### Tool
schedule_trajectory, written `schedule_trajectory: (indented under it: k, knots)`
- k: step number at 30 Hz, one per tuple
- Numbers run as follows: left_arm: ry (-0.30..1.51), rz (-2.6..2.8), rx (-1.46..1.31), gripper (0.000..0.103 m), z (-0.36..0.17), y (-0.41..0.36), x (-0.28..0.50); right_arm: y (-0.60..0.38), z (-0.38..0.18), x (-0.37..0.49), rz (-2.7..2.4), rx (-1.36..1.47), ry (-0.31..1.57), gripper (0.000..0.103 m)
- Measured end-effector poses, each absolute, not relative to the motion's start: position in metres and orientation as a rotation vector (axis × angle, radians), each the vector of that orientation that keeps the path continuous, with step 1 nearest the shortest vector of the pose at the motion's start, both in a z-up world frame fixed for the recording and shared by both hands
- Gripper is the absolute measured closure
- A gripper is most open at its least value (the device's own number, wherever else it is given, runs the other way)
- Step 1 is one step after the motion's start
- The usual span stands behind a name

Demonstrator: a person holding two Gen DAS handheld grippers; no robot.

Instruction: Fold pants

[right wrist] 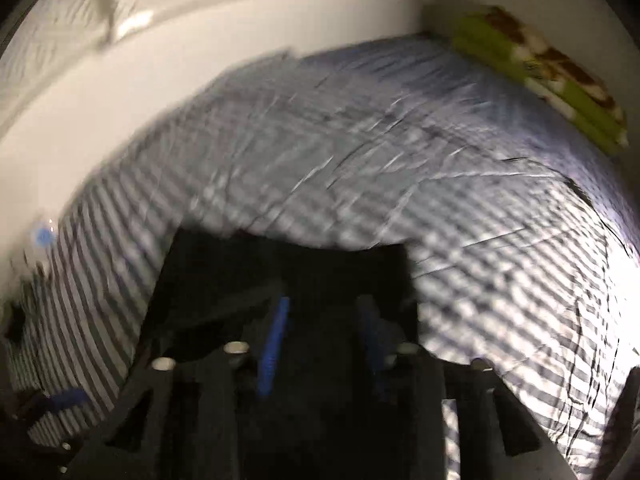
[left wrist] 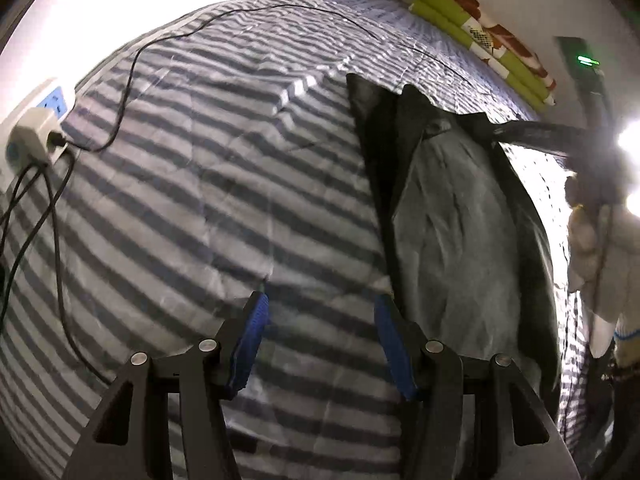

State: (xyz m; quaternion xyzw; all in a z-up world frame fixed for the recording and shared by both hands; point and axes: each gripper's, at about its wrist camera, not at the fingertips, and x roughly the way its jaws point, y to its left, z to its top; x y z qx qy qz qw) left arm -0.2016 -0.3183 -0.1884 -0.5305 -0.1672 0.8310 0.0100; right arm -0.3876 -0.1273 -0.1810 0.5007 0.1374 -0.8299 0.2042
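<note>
Dark grey pants [left wrist: 452, 216] lie lengthwise on the striped bed cover [left wrist: 200, 200], right of my left gripper [left wrist: 320, 312]. That gripper hovers open over bare cover, its right blue pad close to the pants' left edge and nothing between its pads. In the blurred right wrist view, my right gripper [right wrist: 326, 320] is low over the dark pants [right wrist: 240, 264]. Its blue pads stand apart, with dark cloth under and around them. A blue pad [right wrist: 64, 398] of the left gripper shows at the lower left there.
A power strip [left wrist: 36, 136] on the left wall trails black cables [left wrist: 56, 240] over the cover. A folded green and patterned blanket [left wrist: 480, 36] lies along the far right wall. A person's fluffy pale sleeve [left wrist: 600, 248] is at the right edge beside a bright light.
</note>
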Motion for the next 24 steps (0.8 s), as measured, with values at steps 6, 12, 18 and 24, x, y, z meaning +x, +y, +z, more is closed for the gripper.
schedule_trajectory:
  k: [6,12,18,24]
  knots:
    - [-0.528,2.583,-1.649,0.044,-0.187,-0.316,-0.189,-0.178,-0.199,-0.4,-2.211,1.423,0.184,0.083]
    - [-0.547,2.547,-1.64,0.044,-0.189,-0.311,-0.176,-0.179,-0.144,-0.376,-2.183,1.171,0.108,0.057]
    - [-0.587,2.495,-1.624,0.044,-0.192,-0.297,-0.161,-0.116,-0.152,-0.391,-2.227,1.296,0.026,0.057]
    - [-0.622,2.359,-1.621,0.044,-0.194,-0.273,-0.112,-0.15,-0.172,-0.394,-2.132,1.378,-0.032,0.057]
